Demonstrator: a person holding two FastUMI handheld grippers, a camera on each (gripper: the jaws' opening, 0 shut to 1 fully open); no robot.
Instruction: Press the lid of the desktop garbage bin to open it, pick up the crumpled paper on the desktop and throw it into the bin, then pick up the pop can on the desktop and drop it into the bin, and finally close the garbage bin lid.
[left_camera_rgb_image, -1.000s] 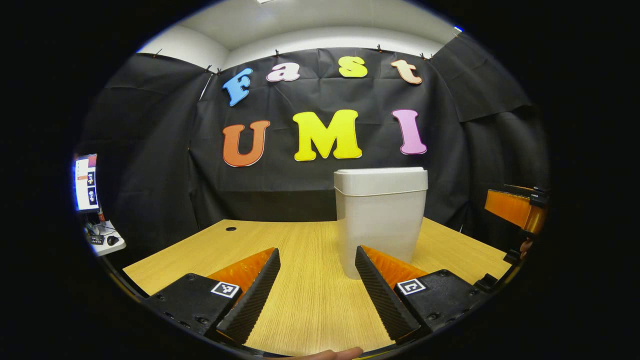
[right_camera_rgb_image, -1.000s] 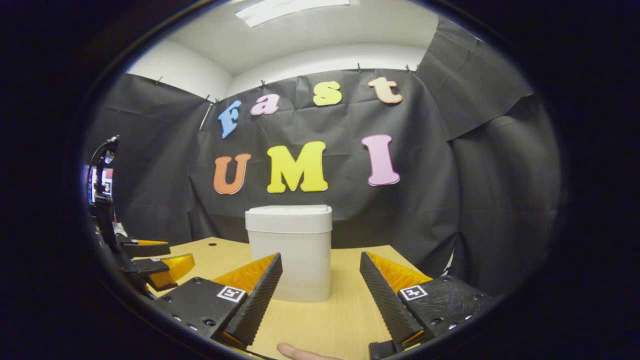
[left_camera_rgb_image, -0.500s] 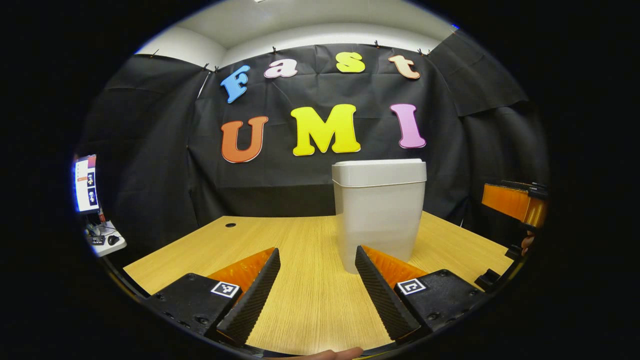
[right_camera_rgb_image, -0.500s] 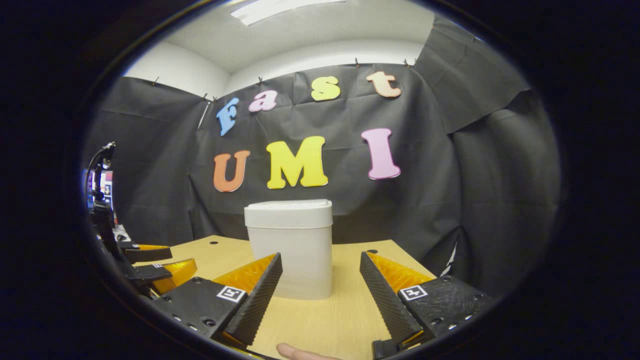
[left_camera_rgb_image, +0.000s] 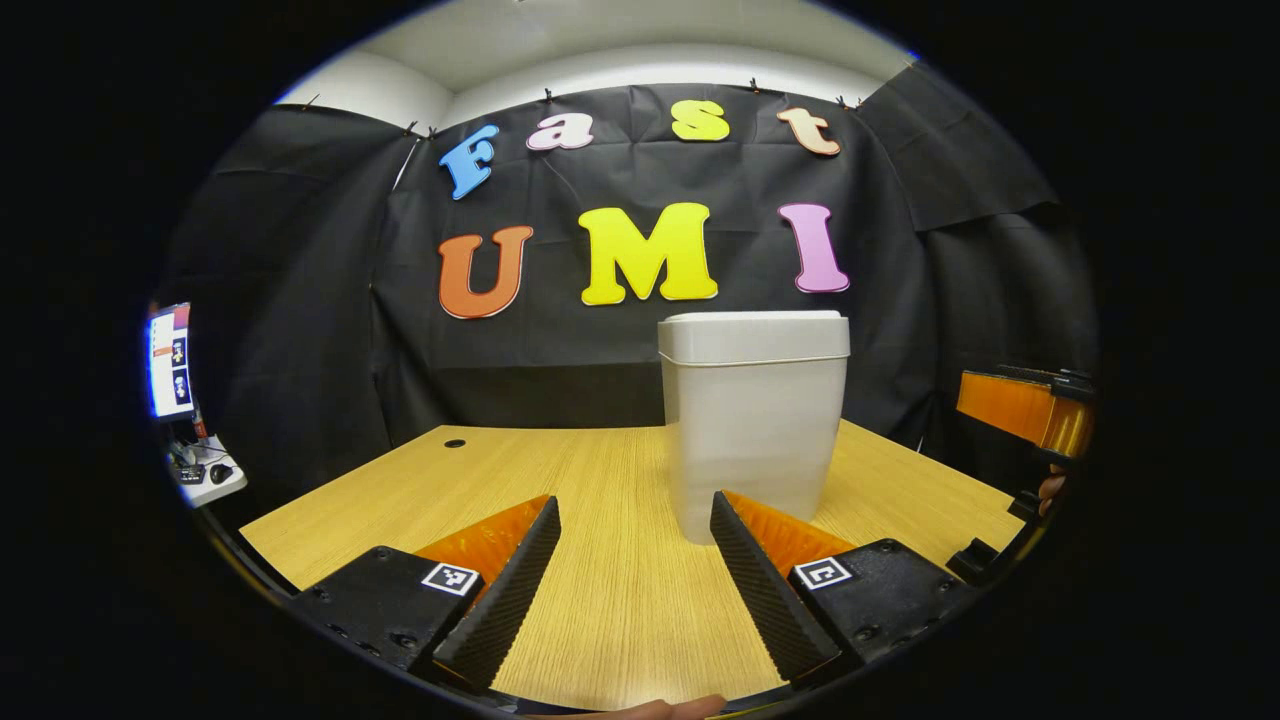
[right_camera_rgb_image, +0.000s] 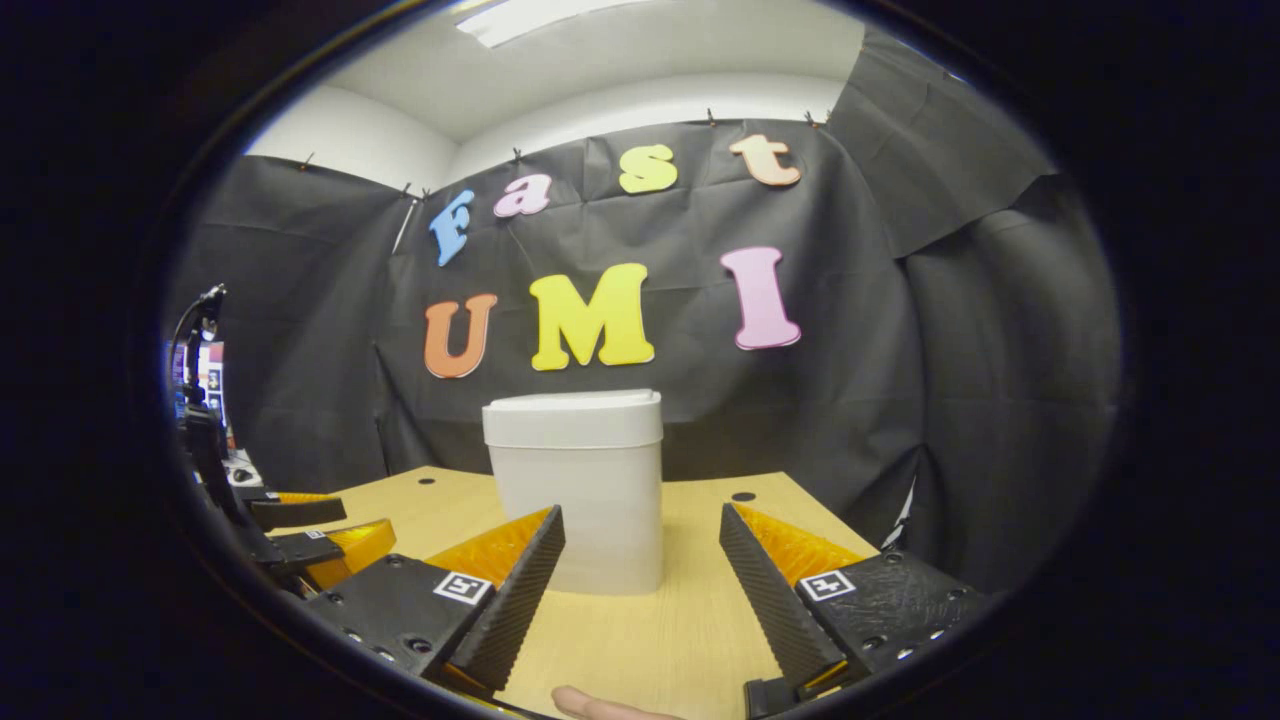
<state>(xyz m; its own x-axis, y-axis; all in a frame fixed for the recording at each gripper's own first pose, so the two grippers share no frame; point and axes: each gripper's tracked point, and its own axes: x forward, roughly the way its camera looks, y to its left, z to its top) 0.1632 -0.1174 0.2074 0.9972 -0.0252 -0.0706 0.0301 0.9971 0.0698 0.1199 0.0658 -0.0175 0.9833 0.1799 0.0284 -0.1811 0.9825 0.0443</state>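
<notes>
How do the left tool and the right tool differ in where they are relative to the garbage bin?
The left tool has the garbage bin ahead toward its right finger; the right tool has the bin ahead toward its left finger. Both are open, hold nothing and stay apart from the bin, whose lid is closed.

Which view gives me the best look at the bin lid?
The left gripper view: the bin lid sits closer and larger, shut on the bin. The right gripper view shows the lid farther off, from slightly above, also shut.
</notes>
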